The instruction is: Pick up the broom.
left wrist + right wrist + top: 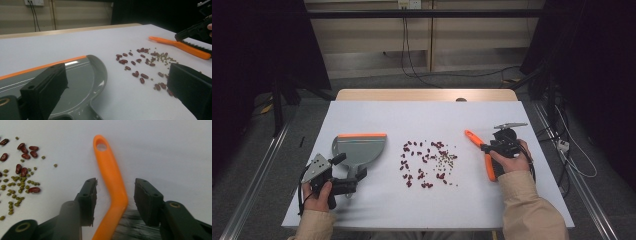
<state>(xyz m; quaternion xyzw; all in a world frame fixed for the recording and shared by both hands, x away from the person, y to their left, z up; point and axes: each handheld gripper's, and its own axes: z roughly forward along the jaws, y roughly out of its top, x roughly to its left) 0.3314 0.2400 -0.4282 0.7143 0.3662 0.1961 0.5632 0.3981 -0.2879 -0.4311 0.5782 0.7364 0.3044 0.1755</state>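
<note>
A: Start big. What's on the table (362, 210)?

B: A grey dustpan (359, 149) with an orange lip at the left, a scatter of beans (428, 164) in the middle, red and small green ones, and an orange brush (482, 152) at the right.

A: And the grippers?

B: The left gripper (348, 176) sits at the dustpan's handle. Its jaws stand apart around the handle end, and I see no pad pressing on it. The right gripper (115, 200) straddles the brush at the bend of its handle, bristles just below. Its jaws are partly closed but there is still a gap on each side, so nothing is clamped yet.

A: What could go wrong from here?

B: The handle lies slanted between the pads, nearer the left one. If the jaws close as they stand, I'd expect one pad to land first and push the brush sideways, or pinch it at the bend so that it swivels once lifted.

A: And the beans?

B: They lie near the brush tip. A skidding brush could flick them wider, making the sweep harder. The dustpan, ungripped, could slide when the brush pushes beans against its lip.
</note>
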